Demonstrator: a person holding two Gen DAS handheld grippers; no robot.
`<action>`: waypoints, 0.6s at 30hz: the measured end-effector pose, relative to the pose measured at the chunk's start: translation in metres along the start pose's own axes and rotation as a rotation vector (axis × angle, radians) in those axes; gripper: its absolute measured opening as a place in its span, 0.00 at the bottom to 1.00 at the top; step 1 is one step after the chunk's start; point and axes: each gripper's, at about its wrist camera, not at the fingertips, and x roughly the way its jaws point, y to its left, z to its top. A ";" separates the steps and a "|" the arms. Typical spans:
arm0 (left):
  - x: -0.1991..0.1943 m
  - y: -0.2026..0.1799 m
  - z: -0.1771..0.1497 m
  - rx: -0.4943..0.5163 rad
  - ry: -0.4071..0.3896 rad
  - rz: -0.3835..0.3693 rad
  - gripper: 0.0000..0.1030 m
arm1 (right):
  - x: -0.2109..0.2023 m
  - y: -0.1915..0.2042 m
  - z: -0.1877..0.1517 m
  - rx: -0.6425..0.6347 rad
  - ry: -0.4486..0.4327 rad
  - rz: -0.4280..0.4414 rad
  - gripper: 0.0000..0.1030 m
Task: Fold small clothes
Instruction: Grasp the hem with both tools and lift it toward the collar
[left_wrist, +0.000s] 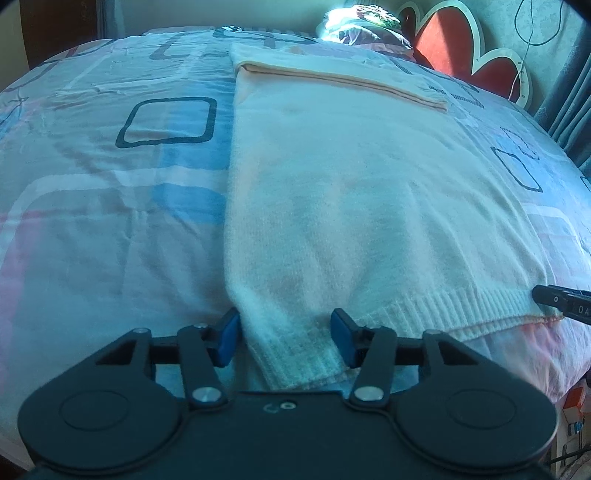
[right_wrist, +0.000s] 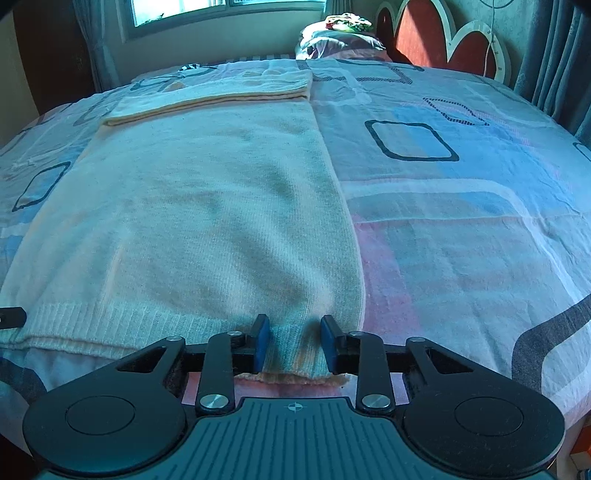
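A cream knit sweater (left_wrist: 332, 192) lies flat on the bed, ribbed hem toward me, its far end folded over in a band (left_wrist: 332, 79). My left gripper (left_wrist: 286, 338) is open, its blue pads on either side of the hem's left corner. The sweater also shows in the right wrist view (right_wrist: 207, 206). My right gripper (right_wrist: 293, 343) is open around the hem's right corner, which bunches slightly between the pads. The right gripper's tip shows at the edge of the left wrist view (left_wrist: 561, 301), and the left gripper's tip at the edge of the right wrist view (right_wrist: 13, 317).
The bed has a patterned sheet (right_wrist: 461, 229) with blue squares and pink bands. A pile of pillows and clothes (right_wrist: 340, 37) sits at the far end by a red and white headboard (right_wrist: 443, 40). A window (right_wrist: 221, 11) and curtains lie beyond.
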 end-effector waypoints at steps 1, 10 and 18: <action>0.000 -0.001 0.001 0.003 0.003 -0.009 0.34 | 0.000 0.000 0.001 0.003 0.004 0.007 0.15; -0.007 0.003 0.026 -0.025 -0.049 -0.099 0.05 | -0.008 -0.008 0.025 0.050 -0.018 0.086 0.02; -0.015 0.005 0.065 -0.036 -0.129 -0.113 0.04 | -0.015 -0.010 0.063 0.037 -0.089 0.107 0.00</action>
